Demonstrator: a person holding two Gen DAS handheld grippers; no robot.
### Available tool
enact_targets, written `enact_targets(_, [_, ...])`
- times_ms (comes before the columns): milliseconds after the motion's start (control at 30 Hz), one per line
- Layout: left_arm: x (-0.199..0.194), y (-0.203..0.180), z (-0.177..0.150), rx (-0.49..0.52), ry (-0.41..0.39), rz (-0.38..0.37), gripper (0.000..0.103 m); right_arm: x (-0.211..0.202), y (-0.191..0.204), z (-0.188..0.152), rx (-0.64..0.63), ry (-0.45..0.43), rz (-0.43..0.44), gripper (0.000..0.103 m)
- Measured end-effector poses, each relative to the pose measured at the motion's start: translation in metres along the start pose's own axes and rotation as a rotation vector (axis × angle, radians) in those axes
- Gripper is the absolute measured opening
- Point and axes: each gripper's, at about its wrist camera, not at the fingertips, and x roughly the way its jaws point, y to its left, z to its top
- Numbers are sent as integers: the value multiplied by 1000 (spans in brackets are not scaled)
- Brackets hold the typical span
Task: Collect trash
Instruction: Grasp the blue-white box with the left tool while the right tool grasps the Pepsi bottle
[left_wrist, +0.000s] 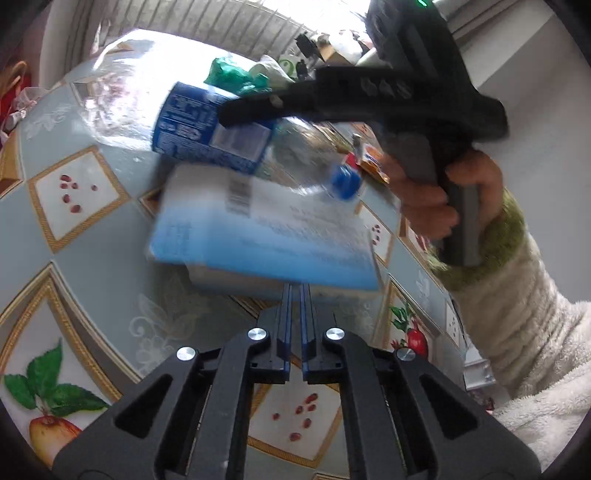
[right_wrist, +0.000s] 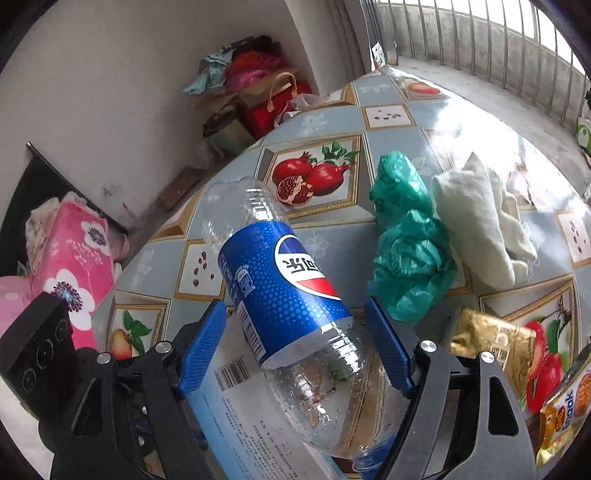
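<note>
The clear plastic bottle (right_wrist: 295, 306), ribbed near its base and wrapped in a glossy blue label, lies tilted between the right gripper's (right_wrist: 295, 343) blue ridged fingers (right_wrist: 203, 347). The fingers stand wide apart on either side of it, and whether their pads touch the plastic cannot be told. Droplets and a brownish residue cling inside the bottle's wall, and its blue cap (left_wrist: 345, 182) points toward the right hand (left_wrist: 448, 197), which wraps the gripper's grey handle.

Under the bottle sits a flat white-and-blue carton (left_wrist: 258, 236) with a barcode and fine print, blurred in the left wrist view. The left gripper (left_wrist: 295, 291) has its fingers (left_wrist: 285, 325) pressed almost together on the carton's near edge, seemingly pinching it.

Beyond the bottle lie a crumpled green plastic bag (right_wrist: 410, 240) and, just beside it, a wrinkled white cloth (right_wrist: 480, 221). Nearer the right gripper are a gold foil wrapper (right_wrist: 491, 343) and an orange snack packet (right_wrist: 565, 406).

The worktop (right_wrist: 325, 122) is round and covered in a shiny grey-blue oilcloth printed with gold-framed pomegranates and seeds; it glares under daylight from a barred window (right_wrist: 480, 44). A plain pale wall (right_wrist: 110, 92) stands behind, with a red gift bag (right_wrist: 273, 107) and bundled fabrics piled against it, and a pink flowered pack (right_wrist: 74, 258) lower down.
</note>
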Motion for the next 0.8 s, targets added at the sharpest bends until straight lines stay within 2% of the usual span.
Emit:
enact_targets(67, [-3, 8, -5, -39, 6, -12, 0, -6, 0, -8, 31, 7, -28, 76])
enact_targets(133, [-5, 12, -8, -49, 9, 20, 0, -13, -2, -18, 78, 13, -28, 75])
enact_targets(200, [-12, 20, -16, -85, 11, 40, 0, -18, -1, -30, 122, 21, -25, 70])
enact_targets(300, [-24, 32, -21, -129, -1, 76, 0, -20, 1, -57, 214, 52, -16, 62])
enact_targets(400, [-34, 39, -27, -158, -14, 99, 0, -26, 11, -90, 285, 43, 15, 61])
enact_targets(567, [-38, 28, -28, -139, -5, 103, 0, -45, 29, -139, 380, -15, -3, 61])
enact_targets(700, [-27, 10, -19, -77, 14, 75, 0, -64, 33, -180, 499, -65, -24, 61])
enact_targets(800, [-8, -11, -12, -10, 49, 36, 0, -83, 29, -211, 602, -108, -88, 61])
